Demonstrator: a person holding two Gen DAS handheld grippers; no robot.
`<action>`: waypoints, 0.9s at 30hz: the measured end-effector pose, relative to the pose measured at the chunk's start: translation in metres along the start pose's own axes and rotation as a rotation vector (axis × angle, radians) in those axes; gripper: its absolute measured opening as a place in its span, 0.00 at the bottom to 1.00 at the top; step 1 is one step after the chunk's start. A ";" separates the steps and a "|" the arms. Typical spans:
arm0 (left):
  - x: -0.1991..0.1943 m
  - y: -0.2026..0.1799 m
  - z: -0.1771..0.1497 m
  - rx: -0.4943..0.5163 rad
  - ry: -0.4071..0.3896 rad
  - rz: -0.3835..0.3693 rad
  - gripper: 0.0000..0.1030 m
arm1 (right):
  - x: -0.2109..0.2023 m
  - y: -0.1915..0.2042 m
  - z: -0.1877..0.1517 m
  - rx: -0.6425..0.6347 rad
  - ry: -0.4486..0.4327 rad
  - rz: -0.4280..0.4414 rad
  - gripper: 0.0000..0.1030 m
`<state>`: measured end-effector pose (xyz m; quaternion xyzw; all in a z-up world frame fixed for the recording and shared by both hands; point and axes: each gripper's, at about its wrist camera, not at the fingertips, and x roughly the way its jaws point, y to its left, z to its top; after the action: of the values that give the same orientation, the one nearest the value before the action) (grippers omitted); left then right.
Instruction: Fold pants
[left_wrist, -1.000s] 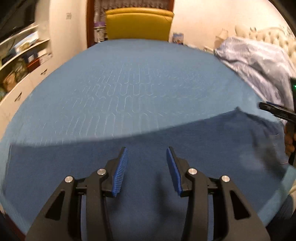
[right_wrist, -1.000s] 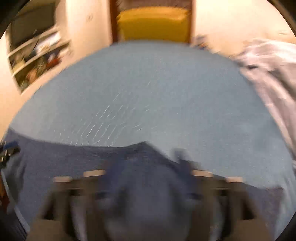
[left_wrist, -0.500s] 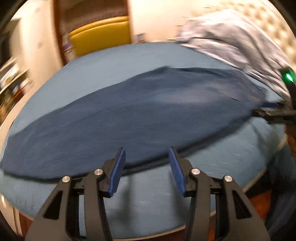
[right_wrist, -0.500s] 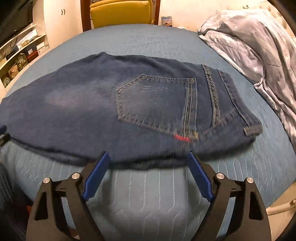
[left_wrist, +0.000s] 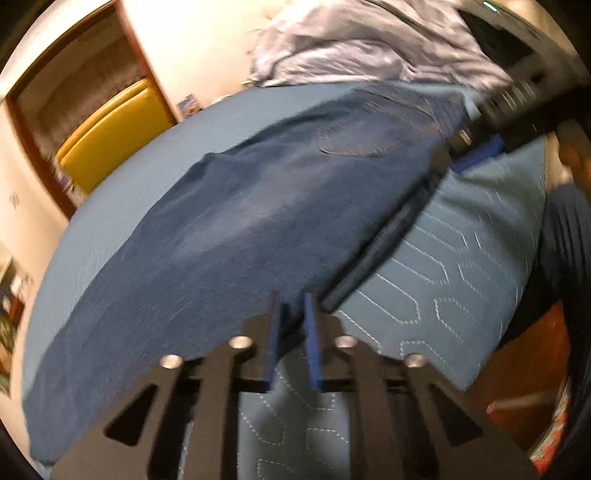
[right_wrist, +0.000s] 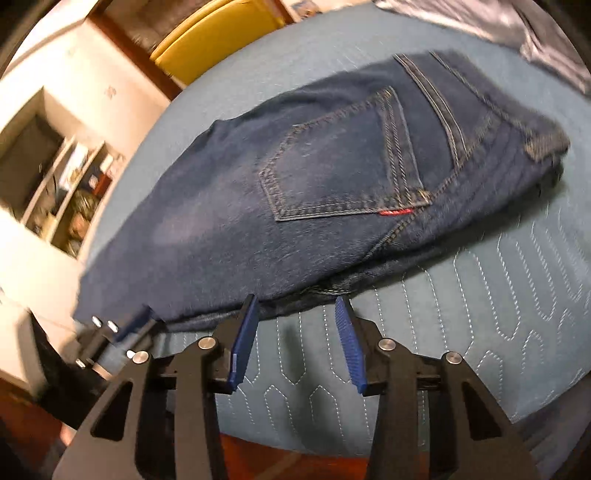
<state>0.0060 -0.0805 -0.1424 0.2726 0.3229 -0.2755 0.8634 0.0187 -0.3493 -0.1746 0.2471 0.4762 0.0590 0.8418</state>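
Denim pants lie near the quilted bed's edge.

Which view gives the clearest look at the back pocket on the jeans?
The right wrist view: the back pocket sits near centre, sharp enough to show its stitching and red tab. The left wrist view shows the same pocket farther off, smaller and blurred.

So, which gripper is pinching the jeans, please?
The left gripper: shut on the jeans' near edge. The right gripper: jaws closing but apart, the edge unpinched between them.
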 end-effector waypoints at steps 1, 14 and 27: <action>-0.001 -0.003 -0.001 0.022 -0.001 0.004 0.02 | -0.001 -0.006 0.004 0.043 -0.003 0.013 0.42; -0.003 -0.005 -0.003 0.133 -0.018 0.078 0.27 | 0.008 -0.017 0.026 0.131 0.013 -0.008 0.15; 0.000 -0.012 0.000 0.202 -0.013 0.116 0.01 | -0.018 -0.004 0.026 0.049 -0.038 -0.058 0.02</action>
<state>-0.0013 -0.0888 -0.1458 0.3749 0.2713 -0.2580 0.8481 0.0306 -0.3684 -0.1519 0.2547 0.4685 0.0185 0.8458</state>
